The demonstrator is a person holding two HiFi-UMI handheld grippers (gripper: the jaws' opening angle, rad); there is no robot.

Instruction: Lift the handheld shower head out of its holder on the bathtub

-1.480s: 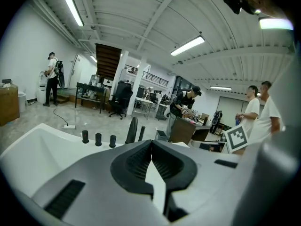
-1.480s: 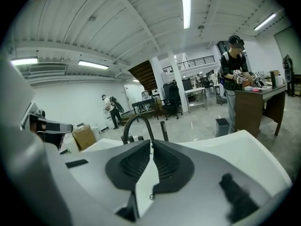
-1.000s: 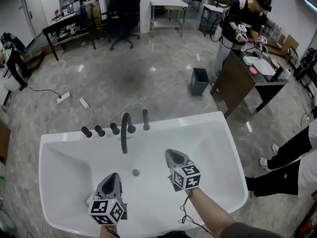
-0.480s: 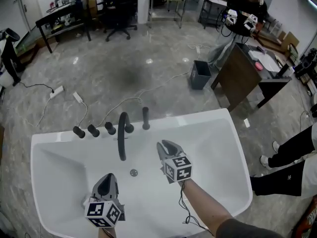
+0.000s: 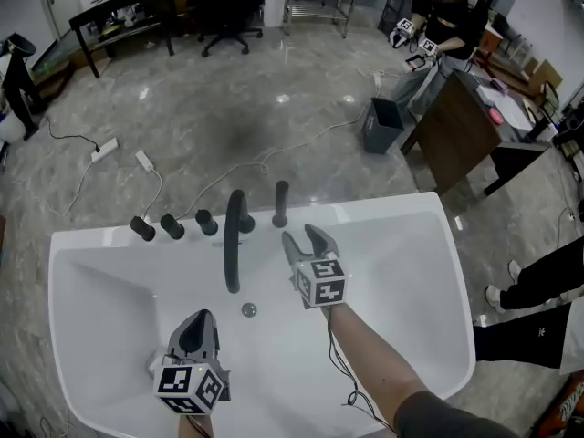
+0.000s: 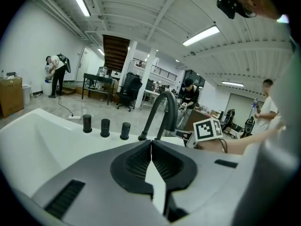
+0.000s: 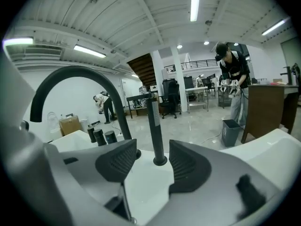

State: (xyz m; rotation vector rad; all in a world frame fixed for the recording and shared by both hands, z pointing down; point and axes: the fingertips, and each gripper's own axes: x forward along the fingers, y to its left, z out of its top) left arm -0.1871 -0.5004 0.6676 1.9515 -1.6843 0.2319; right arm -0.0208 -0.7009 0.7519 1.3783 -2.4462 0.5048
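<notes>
On the bathtub rim (image 5: 388, 211) stand three black knobs (image 5: 172, 225), a curved spout (image 5: 234, 242) and the upright shower head (image 5: 280, 204).

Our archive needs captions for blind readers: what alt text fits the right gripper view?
The jaws of the right gripper are opening with nothing between them, framing the upright black shower head in its holder on the white tub rim just ahead. An arched black spout and three knobs stand to its left.

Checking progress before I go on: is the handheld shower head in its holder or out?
In its holder. The shower head stands upright, base seated on the bathtub rim.
</notes>
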